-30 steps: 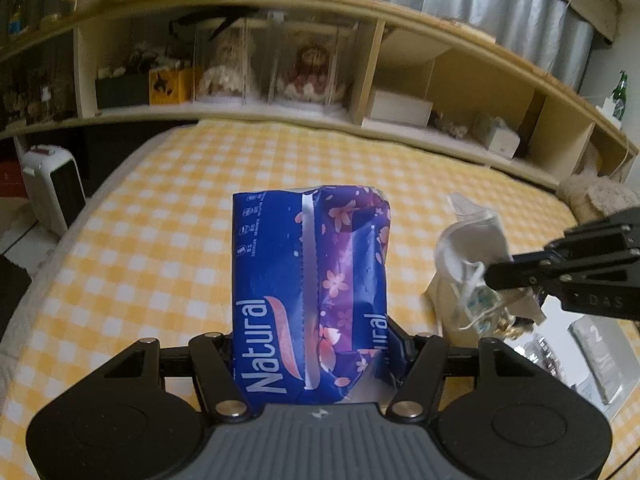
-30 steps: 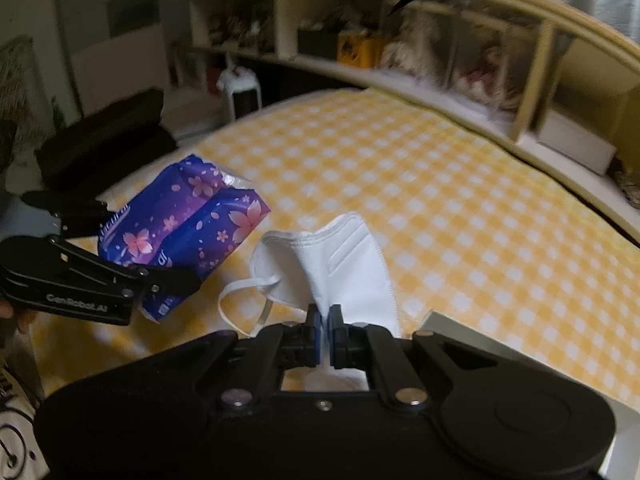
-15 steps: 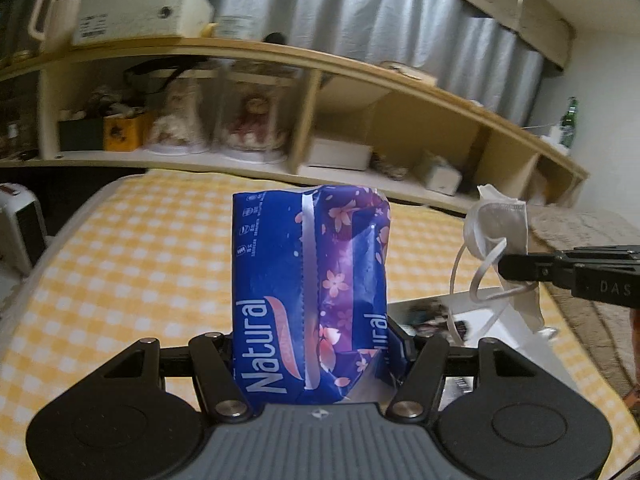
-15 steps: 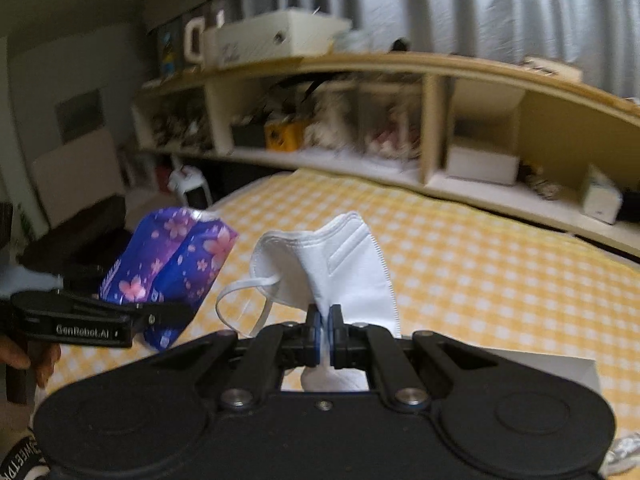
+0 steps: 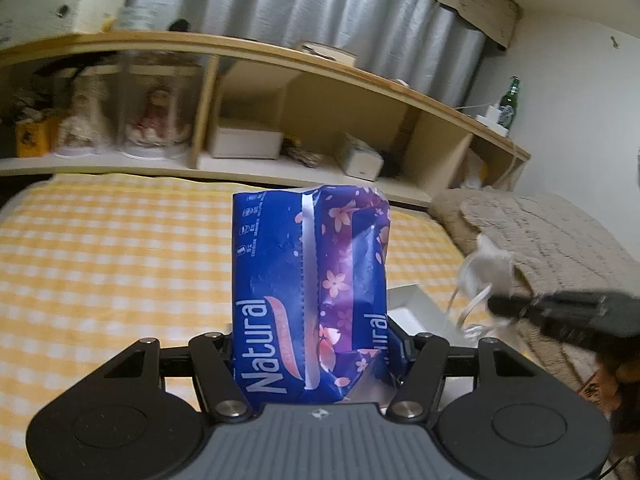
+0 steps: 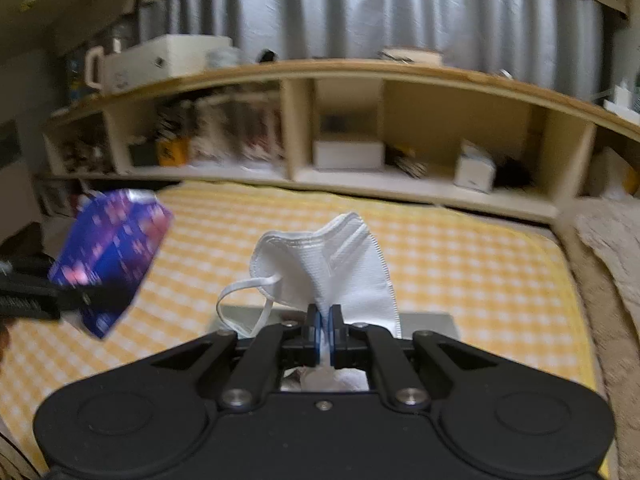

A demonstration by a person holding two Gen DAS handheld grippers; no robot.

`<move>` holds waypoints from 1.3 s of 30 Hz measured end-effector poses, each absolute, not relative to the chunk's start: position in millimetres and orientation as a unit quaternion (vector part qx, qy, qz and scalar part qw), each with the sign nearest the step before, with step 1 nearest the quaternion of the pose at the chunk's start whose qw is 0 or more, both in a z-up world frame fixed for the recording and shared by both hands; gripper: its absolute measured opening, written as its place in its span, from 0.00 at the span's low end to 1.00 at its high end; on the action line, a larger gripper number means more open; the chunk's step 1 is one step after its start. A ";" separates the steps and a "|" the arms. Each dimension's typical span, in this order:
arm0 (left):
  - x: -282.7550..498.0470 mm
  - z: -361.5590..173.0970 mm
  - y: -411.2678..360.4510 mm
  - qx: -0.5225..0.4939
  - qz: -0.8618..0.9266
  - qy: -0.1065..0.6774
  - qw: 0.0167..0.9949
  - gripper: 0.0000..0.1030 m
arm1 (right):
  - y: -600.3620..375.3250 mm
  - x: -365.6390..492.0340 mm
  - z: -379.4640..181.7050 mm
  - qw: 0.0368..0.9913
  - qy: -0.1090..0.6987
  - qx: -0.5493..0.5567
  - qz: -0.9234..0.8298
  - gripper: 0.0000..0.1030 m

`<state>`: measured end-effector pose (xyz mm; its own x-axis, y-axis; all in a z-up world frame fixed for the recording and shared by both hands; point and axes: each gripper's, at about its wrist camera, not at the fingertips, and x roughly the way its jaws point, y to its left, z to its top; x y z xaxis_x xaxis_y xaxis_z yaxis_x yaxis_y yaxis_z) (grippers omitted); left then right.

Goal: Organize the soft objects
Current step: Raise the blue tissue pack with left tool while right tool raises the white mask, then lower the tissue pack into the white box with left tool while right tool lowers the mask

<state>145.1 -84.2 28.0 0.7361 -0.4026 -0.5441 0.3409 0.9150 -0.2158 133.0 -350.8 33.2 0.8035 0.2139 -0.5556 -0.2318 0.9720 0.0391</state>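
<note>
Left gripper (image 5: pixel 316 360) is clamped on the blue tissue pack (image 5: pixel 308 288), held upright above the yellow checked bed (image 5: pixel 112 264); right gripper (image 6: pixel 325 322) is pinched nearly closed on the lower edge of the white face mask (image 6: pixel 332 264), above the white box (image 6: pixel 432 320). Risk: that thin edge hold could slip mid-carry. The dangling ear loop (image 6: pixel 244 300) could also snag the box rim.

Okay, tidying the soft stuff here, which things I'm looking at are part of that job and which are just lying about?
Part of the job:
- blue tissue pack, held in the left gripper
- white face mask, pinched in the right gripper
- white box on the bed, possibly

Just lying about:
- dolls on the wooden shelf
- green bottle
- beige blanket
- checked bedspread
</note>
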 end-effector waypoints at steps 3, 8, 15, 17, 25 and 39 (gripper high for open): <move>155.6 26.5 -104.5 -0.060 -0.218 0.310 0.923 0.62 | -368.7 134.8 17.3 0.948 0.302 -0.008 0.103 0.04; 172.3 20.4 -140.1 -0.068 -0.248 0.327 0.910 0.62 | -379.7 142.9 -12.8 0.939 0.328 -0.012 0.105 0.05; 193.6 11.7 -187.6 -0.063 -0.284 0.344 0.893 0.62 | -372.8 155.1 -57.6 0.925 0.360 -0.018 0.120 0.06; 199.8 7.2 -200.9 -0.059 -0.295 0.350 0.887 0.62 | -370.0 158.0 -68.0 0.924 0.363 -0.019 0.119 0.14; 224.7 -12.9 -243.6 0.016 -0.333 0.359 0.872 0.62 | -375.2 162.6 -92.7 0.915 0.383 0.006 0.128 0.37; 277.5 -72.6 -310.7 0.236 -0.454 0.383 0.769 0.62 | -397.3 146.5 -102.9 0.916 0.376 0.084 0.114 0.74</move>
